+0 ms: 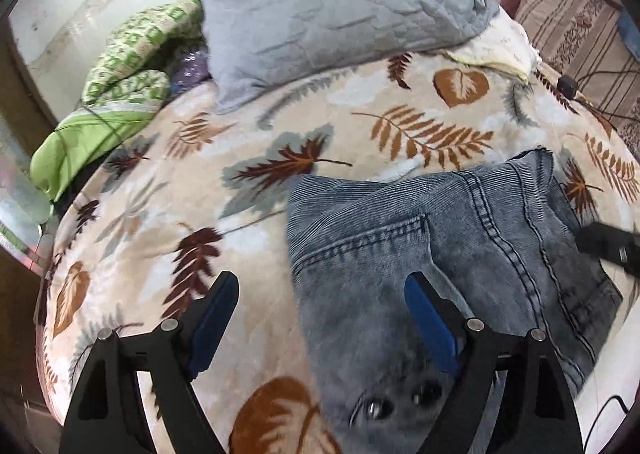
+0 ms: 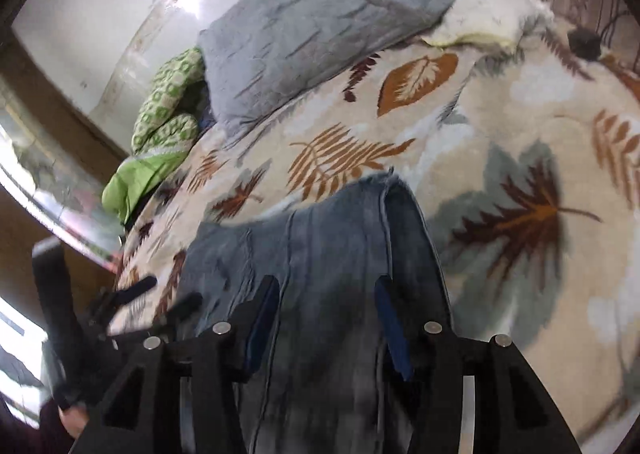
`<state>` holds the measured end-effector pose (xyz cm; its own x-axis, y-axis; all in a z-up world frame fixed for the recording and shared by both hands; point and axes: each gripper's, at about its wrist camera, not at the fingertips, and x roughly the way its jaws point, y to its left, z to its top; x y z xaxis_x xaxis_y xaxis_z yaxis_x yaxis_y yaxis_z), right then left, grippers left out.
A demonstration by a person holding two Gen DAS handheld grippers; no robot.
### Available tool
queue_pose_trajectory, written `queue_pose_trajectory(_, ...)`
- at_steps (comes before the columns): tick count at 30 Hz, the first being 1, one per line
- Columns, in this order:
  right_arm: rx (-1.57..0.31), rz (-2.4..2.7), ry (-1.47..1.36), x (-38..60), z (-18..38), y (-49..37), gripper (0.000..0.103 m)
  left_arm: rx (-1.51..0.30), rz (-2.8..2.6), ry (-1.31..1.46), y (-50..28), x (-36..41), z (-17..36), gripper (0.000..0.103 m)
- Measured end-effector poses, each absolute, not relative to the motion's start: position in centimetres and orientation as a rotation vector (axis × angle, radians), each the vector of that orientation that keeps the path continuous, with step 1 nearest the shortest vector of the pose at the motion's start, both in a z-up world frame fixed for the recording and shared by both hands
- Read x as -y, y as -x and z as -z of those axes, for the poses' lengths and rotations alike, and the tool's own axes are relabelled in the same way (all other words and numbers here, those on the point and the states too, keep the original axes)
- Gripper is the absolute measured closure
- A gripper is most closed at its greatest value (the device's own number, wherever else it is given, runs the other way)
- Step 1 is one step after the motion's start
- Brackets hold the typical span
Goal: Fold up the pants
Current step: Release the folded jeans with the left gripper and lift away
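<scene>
On the bed, over a leaf-print blanket (image 1: 360,125), the pants (image 1: 460,238) lie as a compact bundle of grey-blue denim, apparently already doubled over at least once: the left wrist view shows a back pocket with its stitching facing up and metal rivets (image 1: 376,410) near the bottom edge, while the right wrist view shows a raised fold ridge running away from the camera. Judgement: the bundle sits near the person so both tools can reach it without stretching, and the soft blanket gives a flat enough base for creasing. The left gripper (image 1: 320,318) hangs over the left edge of the denim, its fingers spread wide, one blue pad (image 1: 430,330) over the cloth and the other over bare blanket; nothing lies between them, so it holds nothing. The right gripper (image 2: 326,318) sits directly above the bundle, fingers also apart and straddling the ridge, with denim beneath the gap; whether the pads touch the cloth cannot be told, as the view is blurred by motion. Both tools point forward and down toward the far end of the bed. Further off, a grey quilt (image 1: 340,1) and a green patterned pillow (image 1: 132,65) lie piled against the wall, well apart from the work. Judgement: the fold looks partly done; a further fold or smoothing may remain.
</scene>
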<state>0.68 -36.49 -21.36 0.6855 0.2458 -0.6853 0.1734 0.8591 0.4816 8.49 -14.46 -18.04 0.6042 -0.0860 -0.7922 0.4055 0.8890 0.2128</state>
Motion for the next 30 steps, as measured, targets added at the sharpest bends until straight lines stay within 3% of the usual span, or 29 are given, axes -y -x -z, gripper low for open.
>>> queue_pose_trajectory(6, -0.878, 0.003, -0.359, 32.8, 20.9, 3.0, 0.05, -0.886, 0.288, -0.381, -5.7, 12.8, 18.4, 0.017)
queue_pose_trajectory(11, -0.958, 0.069, -0.306, 31.7, 23.2, 3.1, 0.043, -0.898, 0.274, -0.447, -4.4, 12.5, 20.5, 0.017)
queue_pose_trajectory(22, -0.785, 0.022, -0.33, 31.8, 15.3, 6.2, 0.043, -0.682, 0.285, -0.355, -1.3, 10.4, 12.0, 0.017)
queue_pose_trajectory(30, -0.705, 0.017, -0.309, 30.3, 11.6, 7.8, 0.042, -0.636, 0.271, -0.304, 0.4, 8.3, 9.0, 0.017)
